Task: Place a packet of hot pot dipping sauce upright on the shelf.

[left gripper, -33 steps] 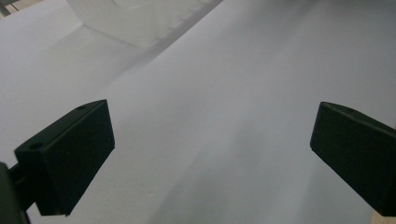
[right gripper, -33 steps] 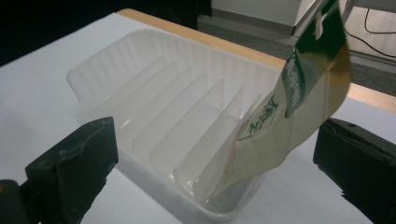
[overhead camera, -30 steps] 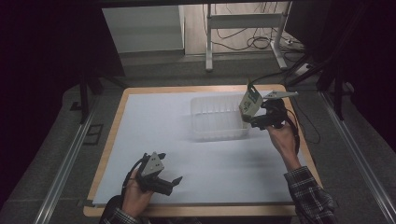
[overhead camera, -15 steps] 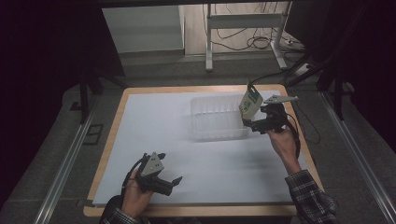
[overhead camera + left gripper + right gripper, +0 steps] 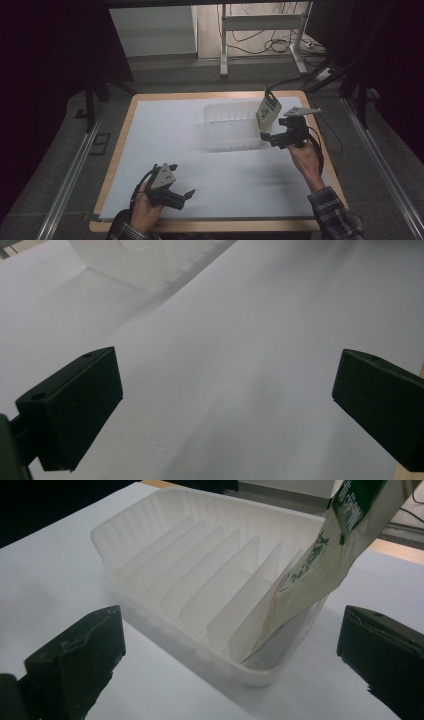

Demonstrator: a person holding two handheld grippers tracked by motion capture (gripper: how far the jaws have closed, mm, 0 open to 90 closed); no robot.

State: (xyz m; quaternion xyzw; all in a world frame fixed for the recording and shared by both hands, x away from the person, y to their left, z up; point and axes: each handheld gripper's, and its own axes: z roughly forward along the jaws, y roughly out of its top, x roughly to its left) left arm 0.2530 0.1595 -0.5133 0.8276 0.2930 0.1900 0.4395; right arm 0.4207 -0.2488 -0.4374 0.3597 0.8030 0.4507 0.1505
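Observation:
A clear plastic tray (image 5: 230,134) with upright dividers sits right of the table's middle. In its right end slot (image 5: 280,645) a beige packet with a green top (image 5: 267,111) stands tilted, leaning on the end wall (image 5: 320,560). My right gripper (image 5: 270,140) is just off the tray's right front corner, open, with nothing between its jaws (image 5: 230,655). The packet is free of both jaws. Close to the front left edge of the table, my left gripper (image 5: 184,196) is open over the bare white surface (image 5: 225,405). The tray's corner (image 5: 135,260) lies far ahead of it.
A white sheet (image 5: 165,135) covers the wooden table (image 5: 127,120). Metal rails (image 5: 70,170) run along both sides. Beyond the far edge stand a desk frame (image 5: 260,22) and loose cables (image 5: 280,45) on the floor.
My right gripper has drawn back a little from the tray, toward the person. The packet stays leaning in the end slot. The left gripper has not moved.

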